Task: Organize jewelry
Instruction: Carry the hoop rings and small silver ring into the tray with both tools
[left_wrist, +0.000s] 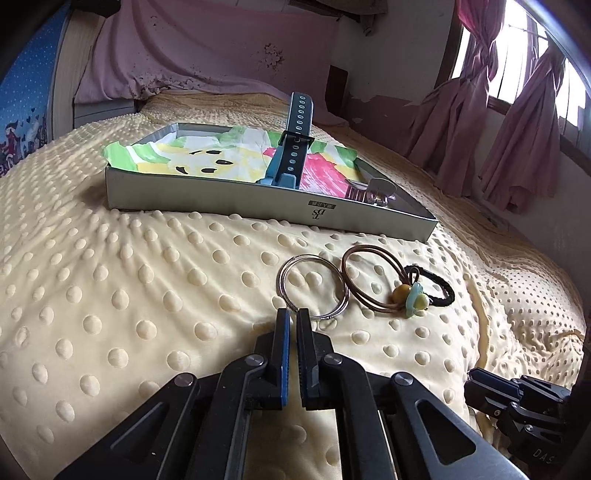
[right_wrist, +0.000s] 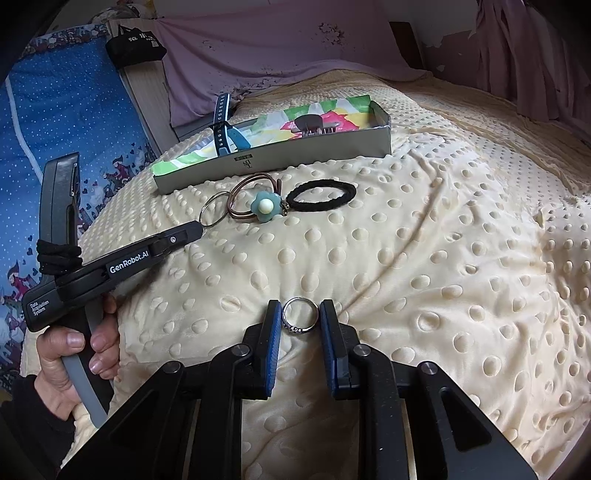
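**Both grippers closed on rings over the bed**

The left gripper (left_wrist: 293, 314) has its jaws pinched nearly together on the near rim of a thin silver hoop (left_wrist: 314, 286), which lies flat on the cream dotted blanket (left_wrist: 129, 277) of the bed. The right wrist view shows the same gripper (right_wrist: 199, 227) from the side, its tip at the hoop (right_wrist: 213, 213), with a person's hand (right_wrist: 74, 354) around its grip.

The right gripper (right_wrist: 295, 314) stands narrow, its blue pads touching both sides of a small silver finger ring (right_wrist: 300, 315) held upright between them, just above the blanket.

Just beside the hoop lie two copper-coloured bangles (left_wrist: 369, 280), touching it. Against them rests a black hair tie (left_wrist: 434, 286) with a pale green flower charm (left_wrist: 415, 301) and a yellow bead (left_wrist: 399, 292).

Beyond these, toward the head of the bed, sits a shallow grey box tray (left_wrist: 258, 206) lined with a bright printed paper (left_wrist: 192, 158). In the tray a blue watch (left_wrist: 291, 155) stands with its strap pointing up, and a metal hair clip (left_wrist: 373, 192) lies near the tray's right corner.

Pink curtains (left_wrist: 517, 129) hang at the window on the right
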